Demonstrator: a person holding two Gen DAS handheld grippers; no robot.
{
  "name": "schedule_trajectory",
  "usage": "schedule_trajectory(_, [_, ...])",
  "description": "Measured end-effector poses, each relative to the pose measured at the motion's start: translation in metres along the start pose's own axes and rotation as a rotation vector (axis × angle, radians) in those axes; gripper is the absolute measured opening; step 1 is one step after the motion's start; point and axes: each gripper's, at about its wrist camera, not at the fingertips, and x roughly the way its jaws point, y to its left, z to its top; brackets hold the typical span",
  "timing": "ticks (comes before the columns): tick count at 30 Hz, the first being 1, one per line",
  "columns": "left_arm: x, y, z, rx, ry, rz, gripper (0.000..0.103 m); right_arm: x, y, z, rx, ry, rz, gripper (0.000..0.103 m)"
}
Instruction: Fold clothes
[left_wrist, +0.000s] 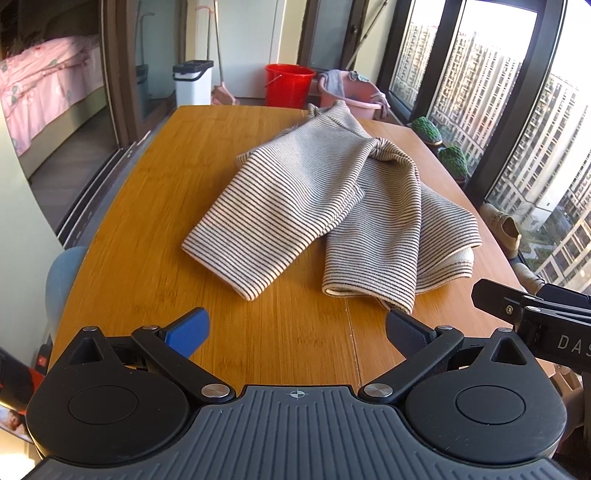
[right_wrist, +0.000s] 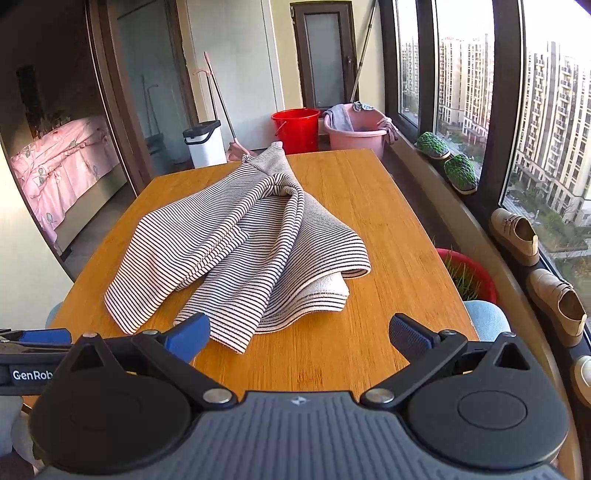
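A beige garment with thin dark stripes (left_wrist: 325, 206) lies crumpled and twisted on the wooden table (left_wrist: 147, 236); its near hems point toward me. My left gripper (left_wrist: 295, 332) hovers over the table's near end, just short of the hems, jaws wide apart with nothing between them. In the right wrist view the same garment (right_wrist: 243, 251) spreads across the table (right_wrist: 388, 229). My right gripper (right_wrist: 299, 334) stands open and empty at the garment's near edge. The right gripper's body (left_wrist: 532, 314) shows at the right edge of the left wrist view, and the left gripper's body (right_wrist: 29, 354) shows at the left edge of the right wrist view.
Beyond the table's far end stand a red bucket (right_wrist: 295, 127), a pink basin (right_wrist: 356, 129) and a white bin (right_wrist: 205, 144). Shoes (right_wrist: 517, 232) and green slippers (right_wrist: 460, 173) line the window sill on the right. A red pot (right_wrist: 469, 277) sits by the table's right edge.
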Motion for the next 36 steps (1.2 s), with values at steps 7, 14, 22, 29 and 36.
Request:
schedule_trajectory(7, [-0.0068,0.0044,-0.0020,-0.013,0.008,0.003,0.103,0.0029,-0.0020,-0.0044,0.012,0.017,-0.001,0.103])
schedule_trajectory(14, [-0.0058,0.0030,-0.0012,-0.009,0.014,0.011,0.103,0.0045,-0.0037,-0.0062,0.015,0.023,0.002,0.103])
schedule_trajectory(22, [-0.0066,0.0032,-0.0003,-0.012,0.013,0.021,0.103,0.0045,-0.0037,-0.0052,0.018,0.024,0.006,0.103])
schedule_trajectory(29, [-0.0078,0.0030,0.0002,-0.013,0.010,0.028,0.103,0.0047,-0.0042,-0.0065,0.020,0.028,0.007,0.103])
schedule_trajectory(36, [-0.0088,0.0029,0.0011,-0.013,0.008,0.028,0.103,0.0050,-0.0042,-0.0049,0.019,0.033,0.007,0.103])
